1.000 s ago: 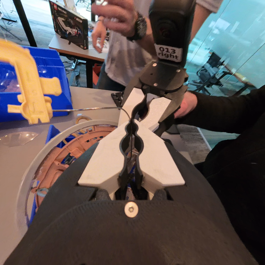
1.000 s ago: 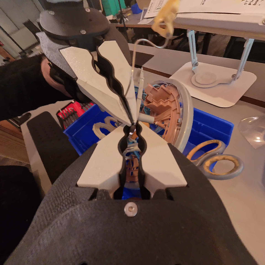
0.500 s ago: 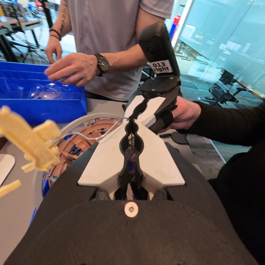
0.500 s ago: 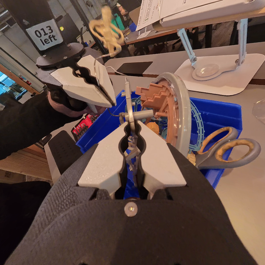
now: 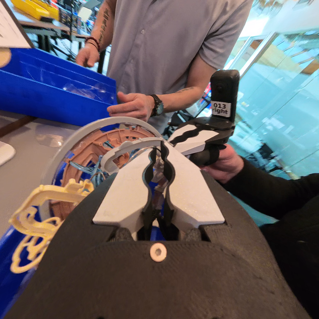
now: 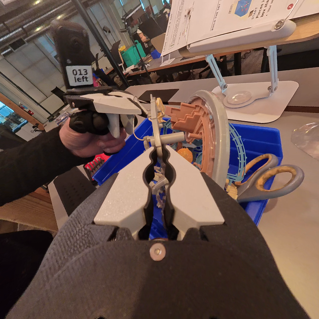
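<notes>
My left gripper (image 5: 158, 146) is shut on a thin wire (image 6: 133, 124) that carries a pale yellow plastic piece (image 5: 43, 195). The piece hangs low at the left, beside a round dome toy with a grey ring (image 5: 69, 146) and tan tracks inside. My right gripper (image 6: 158, 149) is shut on a grey curved piece with a short axle (image 6: 156, 138), held upright against the dome (image 6: 219, 138). The left gripper (image 6: 144, 110) comes in from the left, its tips close to the top of that grey piece. In the left wrist view the right gripper (image 5: 170, 142) meets the grey arc (image 5: 138, 143).
The dome stands in a small blue bin (image 6: 259, 138) with grey-and-yellow scissors (image 6: 276, 179). A white document stand (image 6: 259, 100) is behind it. A larger blue bin (image 5: 51, 100) sits at the back left. A person's hand (image 5: 133, 107) reaches over the table. My hands' fingertips stand some 4 centimeters from each other.
The yellow piece on its wire swung from high at the left down to beside the dome. My left gripper turned flat and lowered. The right gripper took hold of the grey curved piece.
</notes>
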A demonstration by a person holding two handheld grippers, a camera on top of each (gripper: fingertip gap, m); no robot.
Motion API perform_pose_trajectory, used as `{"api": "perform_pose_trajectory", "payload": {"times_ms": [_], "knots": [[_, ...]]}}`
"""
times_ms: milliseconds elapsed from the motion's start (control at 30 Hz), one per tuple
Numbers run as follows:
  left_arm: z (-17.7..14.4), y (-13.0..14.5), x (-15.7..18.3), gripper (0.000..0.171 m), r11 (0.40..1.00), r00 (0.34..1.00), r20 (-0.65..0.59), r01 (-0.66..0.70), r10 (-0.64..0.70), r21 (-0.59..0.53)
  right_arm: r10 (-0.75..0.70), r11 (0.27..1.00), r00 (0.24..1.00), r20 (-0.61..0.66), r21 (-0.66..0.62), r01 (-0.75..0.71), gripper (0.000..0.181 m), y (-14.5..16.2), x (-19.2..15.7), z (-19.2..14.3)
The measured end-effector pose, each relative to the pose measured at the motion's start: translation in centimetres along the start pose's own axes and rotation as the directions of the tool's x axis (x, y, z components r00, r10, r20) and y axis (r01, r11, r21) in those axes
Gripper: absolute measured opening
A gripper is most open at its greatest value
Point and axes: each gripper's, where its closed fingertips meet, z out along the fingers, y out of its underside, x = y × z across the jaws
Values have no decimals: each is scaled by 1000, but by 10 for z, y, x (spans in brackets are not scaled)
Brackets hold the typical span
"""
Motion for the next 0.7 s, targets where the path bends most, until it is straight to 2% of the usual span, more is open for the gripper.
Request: {"api": "perform_pose_trajectory", "payload": {"times_ms": [67, 167, 233, 333, 400, 500, 600, 667, 700], "knots": [[-2, 3, 0, 3, 1000, 1000, 1, 7, -7, -2, -24, 999, 1000, 10, -32, 25, 3, 5, -3, 2], [-7, 8, 2, 9, 995, 994, 56, -88, 90, -46, -58, 997, 998, 30, -51, 60, 3, 9, -9, 5], [-10, 11, 4, 14, 976, 974, 102, -191, 201, -103, -77, 995, 997, 29, -63, 79, 2, 9, -11, 5], [-15, 8, 11, 38, 963, 961, 122, -230, 248, -142, -77, 994, 997, 23, -74, 78, 3, 9, -7, 4], [-23, 8, 8, 41, 935, 929, 172, -292, 327, -202, -82, 993, 996, 28, -77, 84, 3, 9, -7, 4], [-29, 8, 16, 44, 802, 795, 207, -486, 570, -347, -100, 991, 995, 29, -88, 102, 3, 10, -9, 5], [-23, 9, 29, 46, 594, 626, 117, -641, 771, -487, -105, 990, 994, 33, -92, 108, 2, 9, -10, 6], [-21, 19, 22, 46, 461, 565, 28, -642, 825, -613, -109, 989, 993, 36, -95, 112, 2, 9, -9, 7], [-21, 27, 19, 41, 414, 565, -30, -638, 824, -649, -113, 988, 993, 36, -98, 116, 2, 9, -9, 7]]}}
